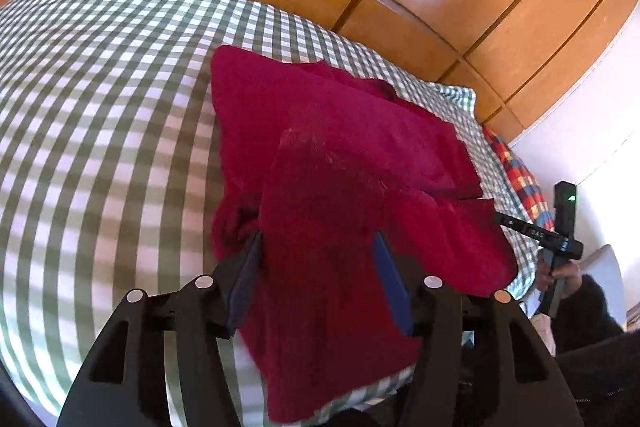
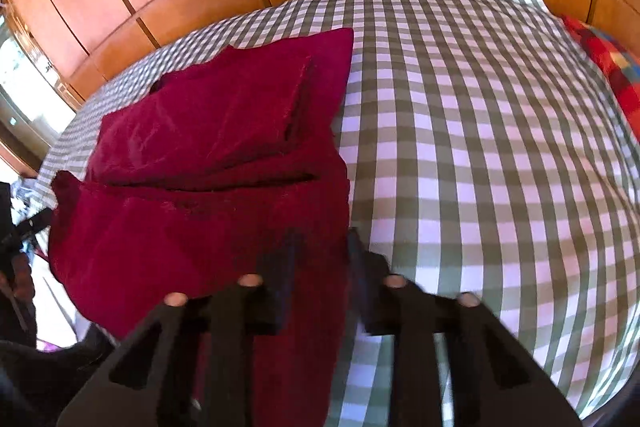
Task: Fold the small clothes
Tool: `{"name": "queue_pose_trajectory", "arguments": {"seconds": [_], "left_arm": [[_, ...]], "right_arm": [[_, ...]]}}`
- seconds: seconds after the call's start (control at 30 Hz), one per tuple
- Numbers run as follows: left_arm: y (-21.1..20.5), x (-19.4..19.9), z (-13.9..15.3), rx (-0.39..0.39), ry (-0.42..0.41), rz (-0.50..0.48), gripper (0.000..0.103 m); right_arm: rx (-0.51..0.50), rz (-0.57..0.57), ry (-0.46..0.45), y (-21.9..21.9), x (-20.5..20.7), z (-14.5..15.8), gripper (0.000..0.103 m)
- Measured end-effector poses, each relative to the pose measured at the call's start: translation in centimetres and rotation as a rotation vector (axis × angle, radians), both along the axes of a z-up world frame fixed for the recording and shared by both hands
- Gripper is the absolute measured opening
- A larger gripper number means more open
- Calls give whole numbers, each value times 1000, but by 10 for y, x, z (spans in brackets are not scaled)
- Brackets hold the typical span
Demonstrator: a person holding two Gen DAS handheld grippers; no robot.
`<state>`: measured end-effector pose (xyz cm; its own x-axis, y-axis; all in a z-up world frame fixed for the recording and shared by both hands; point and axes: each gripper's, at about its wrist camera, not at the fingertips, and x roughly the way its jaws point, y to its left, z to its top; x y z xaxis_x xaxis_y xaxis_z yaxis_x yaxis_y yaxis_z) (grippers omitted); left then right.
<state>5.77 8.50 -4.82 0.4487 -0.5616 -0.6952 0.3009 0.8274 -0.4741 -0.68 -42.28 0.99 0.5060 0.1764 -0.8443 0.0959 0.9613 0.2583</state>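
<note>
red garment (image 1: 320, 155) between both grippers on checked bedspread (image 1: 100, 115)

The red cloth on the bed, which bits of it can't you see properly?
- Left wrist view: the red cloth has its near edge hidden by the left gripper.
- Right wrist view: motion blur smears the right gripper, hiding its grip.
- Both views: what garment it is stays unclear, folded on the checked bedsheet.

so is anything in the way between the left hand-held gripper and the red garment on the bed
Nothing visible is. The red garment lies on the checked bedcover, and its near flap already sits between the open fingers of the left hand-held gripper. Whether the pads touch it is unclear.
</note>
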Motion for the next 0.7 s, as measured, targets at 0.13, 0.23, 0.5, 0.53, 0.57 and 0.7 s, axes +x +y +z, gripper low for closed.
{"name": "queue_pose_trajectory", "arguments": {"seconds": [0.13,0.23,0.5,0.53,0.57,0.7], "left_arm": [[-2,12,-8,-17,25,-18,18],[12,5,5,-136,-5,-9,10],[28,16,62,-229,-143,65,6],[27,29,65,-209,-150,87,6],[25,44,67,-195,-150,101,6],[17,101,58,-133,-111,142,6]], "right_arm": [[-57,-12,-17,12,2,4,8],[-73,1,-68,13,-8,23,7],[-46,-27,-230,2,25,81,7],[-46,-40,-245,-2,38,85,7],[-41,-58,-250,-8,51,86,7],[-32,-110,-214,-22,106,73,7]]}}
